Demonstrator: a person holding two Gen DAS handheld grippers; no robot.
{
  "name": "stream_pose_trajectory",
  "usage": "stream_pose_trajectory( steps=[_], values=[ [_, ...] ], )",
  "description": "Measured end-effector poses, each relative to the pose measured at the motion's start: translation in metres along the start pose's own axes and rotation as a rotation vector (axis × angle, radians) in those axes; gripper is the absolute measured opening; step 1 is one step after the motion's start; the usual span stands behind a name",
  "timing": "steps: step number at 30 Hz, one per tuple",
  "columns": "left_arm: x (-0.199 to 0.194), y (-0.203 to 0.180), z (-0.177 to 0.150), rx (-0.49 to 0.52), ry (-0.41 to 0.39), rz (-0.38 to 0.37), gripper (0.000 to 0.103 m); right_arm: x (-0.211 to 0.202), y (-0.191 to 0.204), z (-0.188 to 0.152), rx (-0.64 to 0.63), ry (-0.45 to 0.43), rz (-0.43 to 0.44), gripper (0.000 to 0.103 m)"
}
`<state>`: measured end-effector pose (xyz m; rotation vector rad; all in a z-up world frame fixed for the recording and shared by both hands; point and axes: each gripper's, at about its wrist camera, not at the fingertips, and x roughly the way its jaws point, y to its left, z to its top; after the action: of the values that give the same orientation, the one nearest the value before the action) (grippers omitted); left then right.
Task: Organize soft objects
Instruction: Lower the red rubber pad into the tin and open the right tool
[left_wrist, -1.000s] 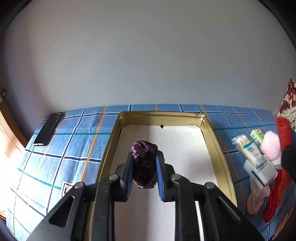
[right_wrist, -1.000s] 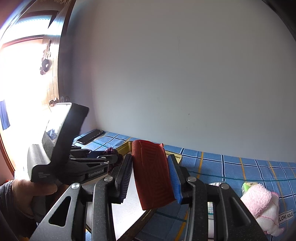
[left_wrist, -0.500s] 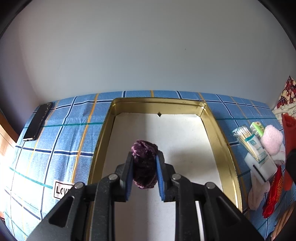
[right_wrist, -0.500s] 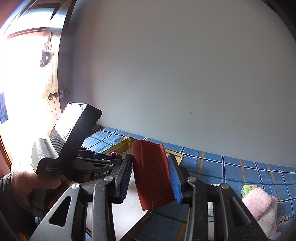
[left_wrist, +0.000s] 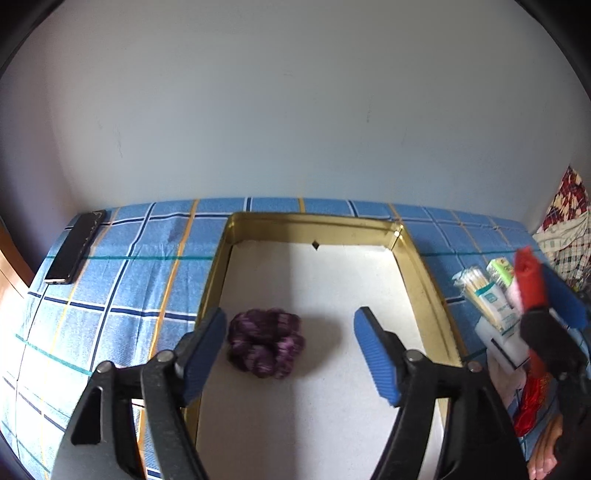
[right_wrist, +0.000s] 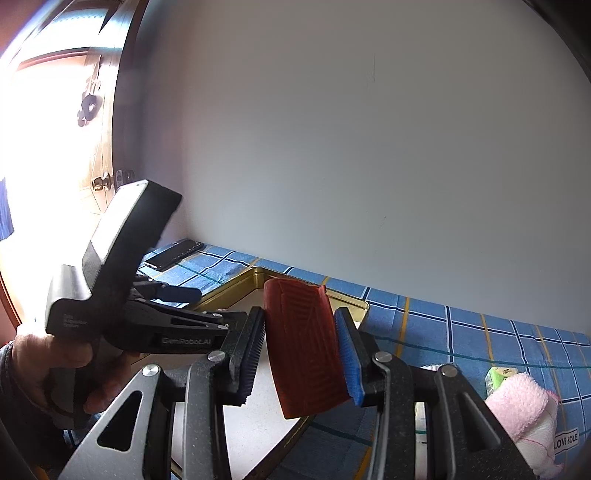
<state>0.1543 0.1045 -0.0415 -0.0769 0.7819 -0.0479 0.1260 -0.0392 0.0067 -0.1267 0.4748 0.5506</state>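
- Left gripper (left_wrist: 291, 354): jaws have just been opening and now stand wide apart; the purple scrunchie (left_wrist: 266, 343) lies loose between them, close by the left jaw, with no pad pressing on it.
- Scrunchie: rests on the white floor of the gold tray (left_wrist: 424, 273), in its near-left part. It appears a light, gathered ring of fabric, soft and compressible; it should yield under the pads and recover its shape, and is unlikely to slip or break. A grip across its bunched body would probably hold best; a pinch on one outer fold might only drag it.
- Right gripper (right_wrist: 301, 350): jaws clamped on a red ribbed piece (right_wrist: 303, 343), held upright above the tray's near edge. Its flat, straight outline suggests something firmer than the scrunchie, though its material cannot be told.
- Surface: a blue checked cloth (left_wrist: 122, 280) bears the tray, with a phone (left_wrist: 75, 251) at far left.
- Remaining soft items: a pink towel (right_wrist: 517, 402) lies right of the tray beside a cotton-swab pack (left_wrist: 484, 295); it looks plush and light, best gripped on a thick fold.
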Motion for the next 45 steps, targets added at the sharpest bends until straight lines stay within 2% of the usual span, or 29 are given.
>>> stream_pose_trajectory(
  steps=[11,18,27,30,33,45],
  values=[
    [-0.026,0.029,0.006,-0.079,-0.129,0.077,0.084,0.045,0.006,0.002,-0.012,0.099,0.005,0.042],
    [-0.029,0.048,0.005,-0.145,-0.125,0.079,0.084,0.080,0.015,0.001,-0.039,0.167,0.007,0.042],
    [-0.032,0.054,0.005,-0.176,-0.132,0.075,0.084,0.097,0.019,-0.006,-0.030,0.207,0.010,0.043],
    [-0.032,0.052,0.005,-0.170,-0.135,0.078,0.084,0.098,0.019,-0.004,-0.035,0.206,0.000,0.045],
    [-0.032,0.053,0.004,-0.172,-0.134,0.079,0.084,0.094,0.020,-0.002,-0.039,0.202,0.004,0.055],
    [-0.031,0.048,0.004,-0.158,-0.143,0.084,0.084,0.055,0.030,-0.005,-0.081,0.170,-0.018,0.056]
  ],
)
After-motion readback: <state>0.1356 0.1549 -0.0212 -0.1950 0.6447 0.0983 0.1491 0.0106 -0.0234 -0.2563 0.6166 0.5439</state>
